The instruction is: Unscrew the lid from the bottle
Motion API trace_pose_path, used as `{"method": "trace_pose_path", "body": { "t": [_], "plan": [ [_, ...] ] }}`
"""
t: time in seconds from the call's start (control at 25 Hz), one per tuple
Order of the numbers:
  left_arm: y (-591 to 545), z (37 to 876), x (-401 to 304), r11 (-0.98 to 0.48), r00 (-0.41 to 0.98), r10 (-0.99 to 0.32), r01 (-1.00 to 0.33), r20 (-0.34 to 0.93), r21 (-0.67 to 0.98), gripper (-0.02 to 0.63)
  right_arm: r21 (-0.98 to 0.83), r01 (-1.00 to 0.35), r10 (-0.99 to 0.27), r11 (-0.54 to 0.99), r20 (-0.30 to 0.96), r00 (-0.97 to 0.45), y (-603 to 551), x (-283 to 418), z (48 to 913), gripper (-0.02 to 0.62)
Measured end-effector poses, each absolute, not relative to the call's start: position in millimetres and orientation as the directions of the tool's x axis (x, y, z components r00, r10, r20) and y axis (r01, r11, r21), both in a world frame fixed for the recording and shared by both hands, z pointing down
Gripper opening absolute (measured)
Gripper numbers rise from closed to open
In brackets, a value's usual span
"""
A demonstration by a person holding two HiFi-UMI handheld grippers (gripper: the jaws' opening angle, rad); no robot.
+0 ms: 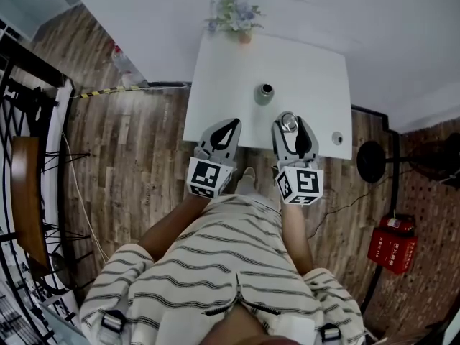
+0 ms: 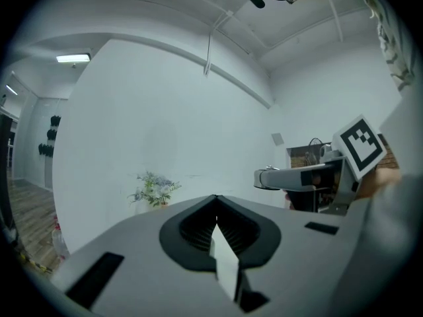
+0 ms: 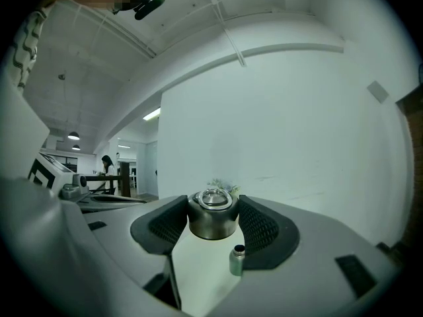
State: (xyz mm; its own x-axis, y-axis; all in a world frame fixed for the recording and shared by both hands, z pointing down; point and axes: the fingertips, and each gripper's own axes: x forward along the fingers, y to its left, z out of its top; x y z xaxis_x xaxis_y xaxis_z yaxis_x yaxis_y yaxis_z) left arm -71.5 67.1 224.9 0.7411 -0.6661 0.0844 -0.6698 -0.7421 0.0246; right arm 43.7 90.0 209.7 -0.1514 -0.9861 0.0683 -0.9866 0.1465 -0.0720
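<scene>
View straight down from a person's head: a rectangular white table (image 1: 215, 85) stands on a dark wood-plank floor (image 1: 136, 157) against a pale wall. A small cylindrical grey metal bottle (image 1: 264, 93) stands upright near the table's centre, its mouth open and uncapped. At about 5 o'clock from the bottle, near it but not touching, the right gripper (image 1: 290, 118) has a round silvery metal lid with a ring handle (image 1: 290, 125) clamped between its ribbed black pads. In the right gripper view the lid (image 3: 212, 215) fills the gap between the pads, ring uppermost, and the bottle (image 3: 236, 261) shows small on the tabletop at 5 o'clock of it. At 7 o'clock from the bottle, over the table's near edge, the left gripper (image 1: 231, 124) has its jaws pressed together with nothing between them. The left gripper view confirms this, with the right gripper off at 3 o'clock. A small pot of pale flowers (image 1: 236, 16) sits at the table's 12 o'clock edge. A red box (image 1: 392, 244) lies on the floor at 4 o'clock. The person's striped garment (image 1: 230, 264) fills the picture at 6 o'clock.
</scene>
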Motion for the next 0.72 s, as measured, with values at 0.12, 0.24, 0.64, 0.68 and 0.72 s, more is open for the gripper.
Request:
{"method": "trace_pose_path", "body": {
  "t": [0.12,0.24,0.64,0.68,0.72],
  "plan": [
    [66.4,224.6,-72.1,-0.744,0.743,-0.664,-0.667,0.078,0.019,-0.002,-0.071,-0.988,-0.987,0.138,0.069,-0.143,90.7,43.6,212.5,0.253],
    [63.3,225.9,-73.3,-0.746,0.745,-0.663,-0.666,0.079,0.022,-0.002,-0.070,-0.989,-0.988,0.129,0.076,-0.135,89.4,43.5,215.4,0.253],
    [67.1,222.9,-77.4,-0.749,0.748,-0.660,-0.662,0.068,0.010,-0.002,-0.068,-0.990,-0.990,0.120,0.069,-0.124,93.0,42.1,214.3,0.253],
    [66.8,222.7,-78.1,-0.749,0.748,-0.660,-0.662,0.067,0.011,-0.002,-0.068,-0.990,-0.990,0.121,0.070,-0.126,92.6,41.1,214.5,0.253],
    [66.5,222.4,-78.9,-0.749,0.748,-0.660,-0.662,0.067,0.011,-0.002,-0.067,-0.990,-0.989,0.122,0.071,-0.127,92.2,40.0,214.6,0.253]
  ]
}}
